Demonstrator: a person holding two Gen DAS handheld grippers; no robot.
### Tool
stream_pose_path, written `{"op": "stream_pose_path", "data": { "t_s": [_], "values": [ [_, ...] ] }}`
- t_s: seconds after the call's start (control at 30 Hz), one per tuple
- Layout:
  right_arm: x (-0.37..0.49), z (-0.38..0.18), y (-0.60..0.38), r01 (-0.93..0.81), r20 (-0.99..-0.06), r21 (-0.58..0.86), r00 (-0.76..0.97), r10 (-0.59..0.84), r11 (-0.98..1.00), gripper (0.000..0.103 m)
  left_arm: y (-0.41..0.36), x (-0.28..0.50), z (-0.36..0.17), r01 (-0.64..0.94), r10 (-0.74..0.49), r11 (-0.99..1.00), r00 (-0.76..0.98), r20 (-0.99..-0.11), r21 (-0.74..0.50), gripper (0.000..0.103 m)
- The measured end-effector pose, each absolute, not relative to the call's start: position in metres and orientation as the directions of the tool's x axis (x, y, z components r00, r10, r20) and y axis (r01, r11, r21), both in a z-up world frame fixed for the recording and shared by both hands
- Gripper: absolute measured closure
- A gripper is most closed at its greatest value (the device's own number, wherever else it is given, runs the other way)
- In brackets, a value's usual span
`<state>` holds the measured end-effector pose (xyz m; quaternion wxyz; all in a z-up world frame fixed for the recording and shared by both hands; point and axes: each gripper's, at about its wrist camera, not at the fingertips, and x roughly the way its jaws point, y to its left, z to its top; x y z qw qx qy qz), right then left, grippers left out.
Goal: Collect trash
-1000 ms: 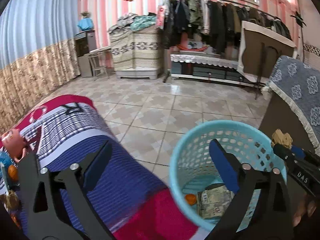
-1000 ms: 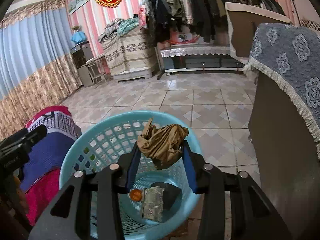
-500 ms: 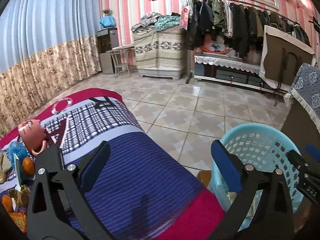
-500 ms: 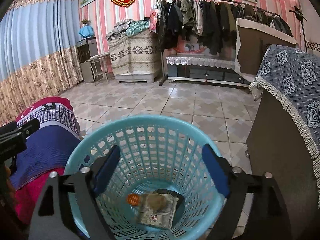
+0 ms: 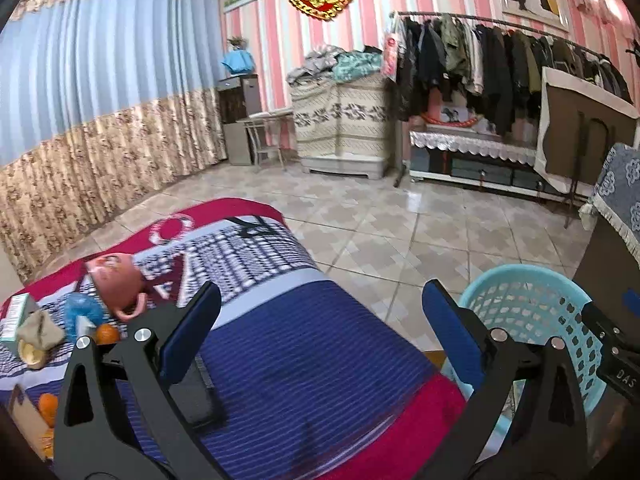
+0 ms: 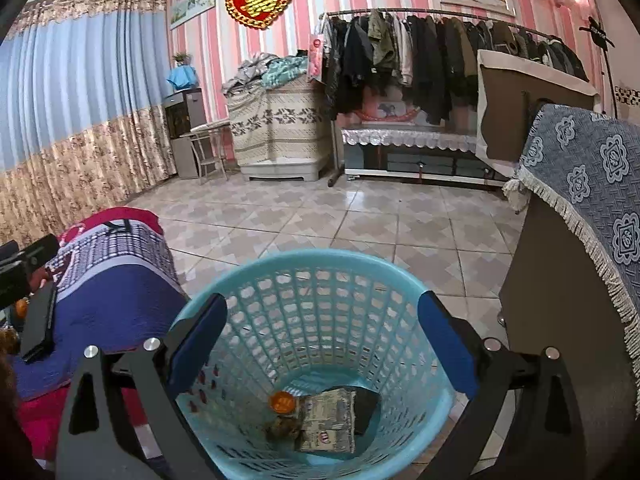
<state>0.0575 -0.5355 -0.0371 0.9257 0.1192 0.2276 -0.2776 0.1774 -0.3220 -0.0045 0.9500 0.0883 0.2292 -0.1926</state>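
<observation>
A light-blue plastic basket (image 6: 320,264) stands on the floor beside the table; it also shows in the left wrist view (image 5: 532,280). Inside lie a brown crumpled wad (image 6: 283,427), a green-grey packet (image 6: 329,420) and an orange cap (image 6: 282,402). My right gripper (image 6: 322,340) is open and empty above the basket. My left gripper (image 5: 320,336) is open and empty over the blue-striped tablecloth (image 5: 300,360). Trash lies at the table's left: a crumpled tan wad (image 5: 40,330), a blue wrapper (image 5: 80,312), orange pieces (image 5: 107,334).
A pink mug (image 5: 116,284), a small box (image 5: 14,316) and a black remote (image 5: 200,392) lie on the table. A brown cabinet with a blue fringed cloth (image 6: 592,208) stands right of the basket. Tiled floor (image 6: 340,216) stretches to the clothes rack.
My right gripper opened and the brown wad dropped into the basket. My left gripper swung left from the basket to over the table.
</observation>
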Motion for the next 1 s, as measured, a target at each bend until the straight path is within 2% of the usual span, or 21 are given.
{"op": "stream_pose_path", "data": {
  "t_s": [0.17, 0.57, 1.0],
  "values": [
    [0.064, -0.027, -0.512, 0.521, -0.468, 0.097, 0.776, -0.423, 0.848, 0.007, -0.286, 0.165, 0.007, 0.366, -0.305, 0.929, 0.836, -0.456, 0.05, 0.006],
    [0.084, -0.008, -0.426, 0.351, -0.421, 0.064, 0.858, -0.293, 0.934, 0.005, -0.167, 0.139, 0.022, 0.199, -0.144, 0.977, 0.874, -0.463, 0.072, 0.006],
    [0.104, -0.008, -0.338, 0.17, -0.441, -0.021, 0.883, -0.162, 0.985, 0.005, -0.033, 0.107, 0.007, 0.011, 0.032, 0.996, 0.882, -0.469, 0.088, 0.006]
  ]
}}
